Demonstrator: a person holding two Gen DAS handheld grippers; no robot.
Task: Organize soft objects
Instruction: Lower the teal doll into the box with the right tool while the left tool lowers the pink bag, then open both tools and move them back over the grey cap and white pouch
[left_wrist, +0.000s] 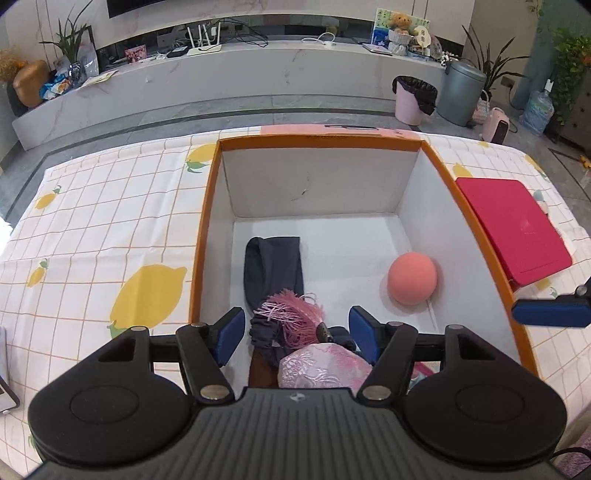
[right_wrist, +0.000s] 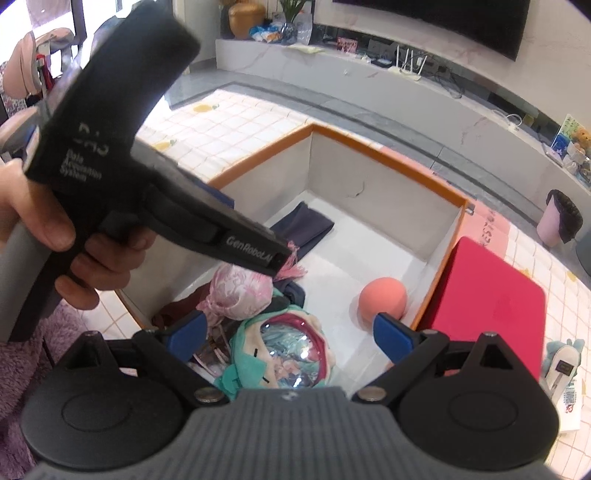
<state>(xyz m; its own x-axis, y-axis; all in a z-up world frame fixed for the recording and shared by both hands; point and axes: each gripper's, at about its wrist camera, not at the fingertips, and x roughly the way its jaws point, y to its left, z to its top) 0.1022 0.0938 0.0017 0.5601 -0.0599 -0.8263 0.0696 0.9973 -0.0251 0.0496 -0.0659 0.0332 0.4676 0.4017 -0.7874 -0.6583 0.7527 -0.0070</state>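
Fingers (left_wrist: 232, 338) of the left gripper (left_wrist: 297, 334) are standing wide apart over the near end of the orange-rimmed box (left_wrist: 201, 236), gripping nothing; a pink tassel (left_wrist: 291, 314) and a pink brocade pouch (left_wrist: 325, 367) are lying between and below them, clear of the blue pads. Beyond the tassel, a folded navy cloth (left_wrist: 273, 269) is lying on the white box floor, and a peach foam ball (left_wrist: 412, 277) is resting near the right wall. The right gripper (right_wrist: 291, 334) is hovering over the same box with its fingers (right_wrist: 393, 336) spread wide and empty, above a teal plush toy (right_wrist: 280, 354) sitting just beside the pouch. A person's hand (right_wrist: 51, 229) is holding the left gripper's handle. Outside the box, a red lid (left_wrist: 513, 229) is lying on the lemon-print tabletop (left_wrist: 92, 229).
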